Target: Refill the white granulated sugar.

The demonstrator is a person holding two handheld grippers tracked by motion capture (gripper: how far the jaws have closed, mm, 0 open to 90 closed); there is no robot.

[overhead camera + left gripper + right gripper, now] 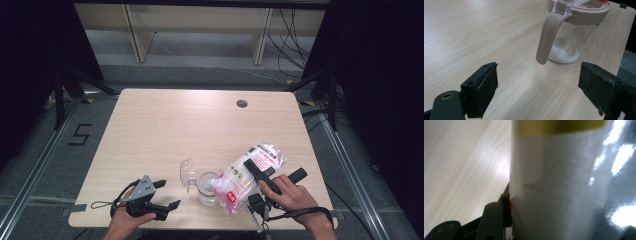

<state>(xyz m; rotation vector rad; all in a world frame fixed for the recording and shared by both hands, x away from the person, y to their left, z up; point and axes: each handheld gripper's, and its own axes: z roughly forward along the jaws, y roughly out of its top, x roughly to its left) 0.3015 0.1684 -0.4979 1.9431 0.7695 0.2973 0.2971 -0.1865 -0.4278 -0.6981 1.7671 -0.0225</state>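
A clear glass jar (207, 189) with a pinkish rim stands near the table's front edge, its hinged lid (187, 172) flipped open to the left. In the left gripper view the jar (574, 32) holds a little white powder (564, 53) at the bottom. A clear plastic bag (250, 172) of white grains with a red label lies tilted, its lower end over the jar's mouth. My right gripper (253, 168) is shut on the bag (564, 185), which presses against one black finger (492, 220). My left gripper (169, 194) rests open left of the jar, its jaws (539, 75) wide apart and empty.
The light wooden table (200, 125) has a round cable hole (242, 103) at the back right. Its front edge runs just below both hands. Dark floor, rails and shelving legs lie beyond the table.
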